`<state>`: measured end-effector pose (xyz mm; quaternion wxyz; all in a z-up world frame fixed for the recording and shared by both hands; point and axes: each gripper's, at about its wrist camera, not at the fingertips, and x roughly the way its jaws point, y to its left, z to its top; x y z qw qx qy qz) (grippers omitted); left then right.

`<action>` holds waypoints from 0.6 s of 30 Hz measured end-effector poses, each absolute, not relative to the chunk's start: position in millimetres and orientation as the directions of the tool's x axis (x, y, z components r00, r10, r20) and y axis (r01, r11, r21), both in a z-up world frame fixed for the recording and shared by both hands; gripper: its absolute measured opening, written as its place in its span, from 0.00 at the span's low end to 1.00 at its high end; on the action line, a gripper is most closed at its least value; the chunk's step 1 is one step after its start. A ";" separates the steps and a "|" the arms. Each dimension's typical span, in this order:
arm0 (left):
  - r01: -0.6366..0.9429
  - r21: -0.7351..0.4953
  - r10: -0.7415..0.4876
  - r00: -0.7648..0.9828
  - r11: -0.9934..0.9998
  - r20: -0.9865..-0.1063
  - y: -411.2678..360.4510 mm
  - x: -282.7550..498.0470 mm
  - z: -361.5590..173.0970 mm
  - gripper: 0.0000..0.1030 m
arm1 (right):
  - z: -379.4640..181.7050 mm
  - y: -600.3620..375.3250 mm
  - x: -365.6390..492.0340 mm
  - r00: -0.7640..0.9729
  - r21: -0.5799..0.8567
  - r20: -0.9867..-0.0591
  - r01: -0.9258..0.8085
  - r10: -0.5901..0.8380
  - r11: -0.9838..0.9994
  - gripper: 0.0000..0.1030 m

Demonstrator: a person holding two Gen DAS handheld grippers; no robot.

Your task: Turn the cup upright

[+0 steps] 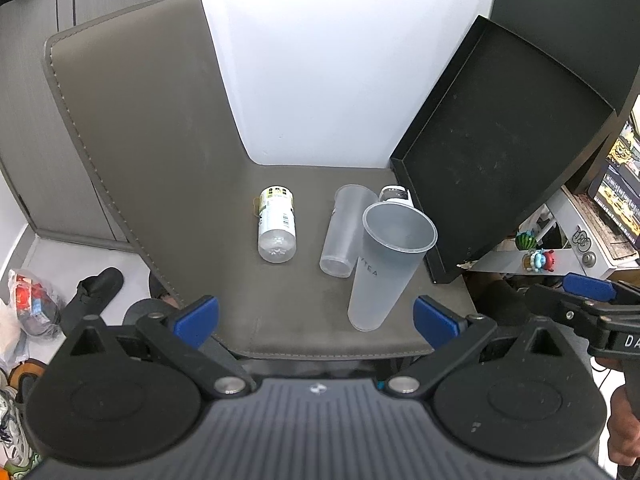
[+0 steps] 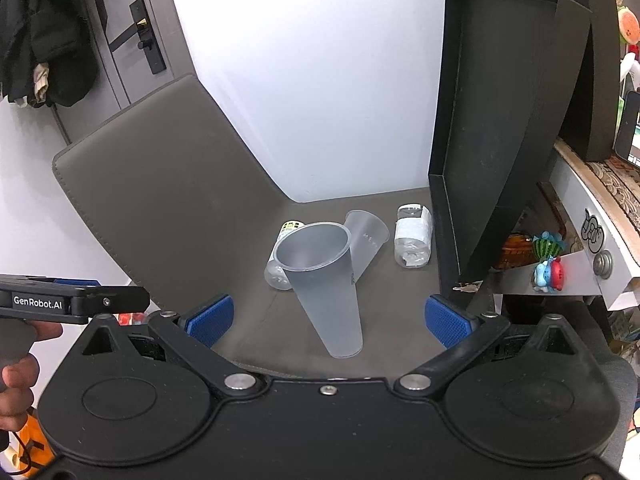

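Observation:
A tall frosted plastic cup [image 1: 384,268] stands upright, mouth up, near the front of the grey chair seat [image 1: 280,312]; it also shows in the right wrist view [image 2: 326,288]. A second clear cup [image 1: 344,232] lies on its side behind it, also seen in the right wrist view [image 2: 366,240]. My left gripper [image 1: 316,316] is open and empty, in front of the seat's edge. My right gripper [image 2: 328,318] is open and empty, with the upright cup standing free between and just beyond its fingers.
A clear bottle with a yellow label [image 1: 277,224] lies on the seat's middle. A second bottle [image 2: 414,236] lies by a black tray [image 2: 500,120] leaning at the seat's right. The chair back [image 1: 140,140] rises on the left. A shelf with toys [image 2: 548,268] is at right.

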<state>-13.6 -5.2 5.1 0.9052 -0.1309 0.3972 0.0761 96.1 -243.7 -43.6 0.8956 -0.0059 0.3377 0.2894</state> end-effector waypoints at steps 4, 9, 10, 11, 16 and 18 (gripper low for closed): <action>-0.237 -0.174 0.033 0.674 0.956 -0.738 -5.0 -13.3 6.4 1.00 | -43.4 -242.9 96.0 0.602 0.185 -0.610 -0.524 0.515 0.831 1.00; -0.244 -0.174 0.038 0.675 0.954 -0.736 -5.2 -13.3 7.2 1.00 | -43.4 -242.6 95.9 0.602 0.184 -0.611 -0.524 0.515 0.831 1.00; -0.244 -0.175 0.038 0.675 0.954 -0.737 -5.0 -13.0 7.1 1.00 | -43.6 -242.6 95.9 0.601 0.183 -0.612 -0.525 0.515 0.831 1.00; -0.243 -0.174 0.038 0.675 0.954 -0.737 -4.8 -13.5 6.8 1.00 | -43.9 -242.4 96.2 0.600 0.183 -0.613 -0.525 0.514 0.831 1.00; -0.244 -0.170 0.041 0.674 0.955 -0.738 -5.4 -13.8 6.8 1.00 | -45.1 -241.0 96.7 0.599 0.180 -0.618 -0.523 0.509 0.833 1.00; -0.243 -0.170 0.041 0.674 0.955 -0.737 -5.2 -13.8 6.8 1.00 | -45.3 -240.2 96.2 0.599 0.177 -0.620 -0.523 0.507 0.834 1.00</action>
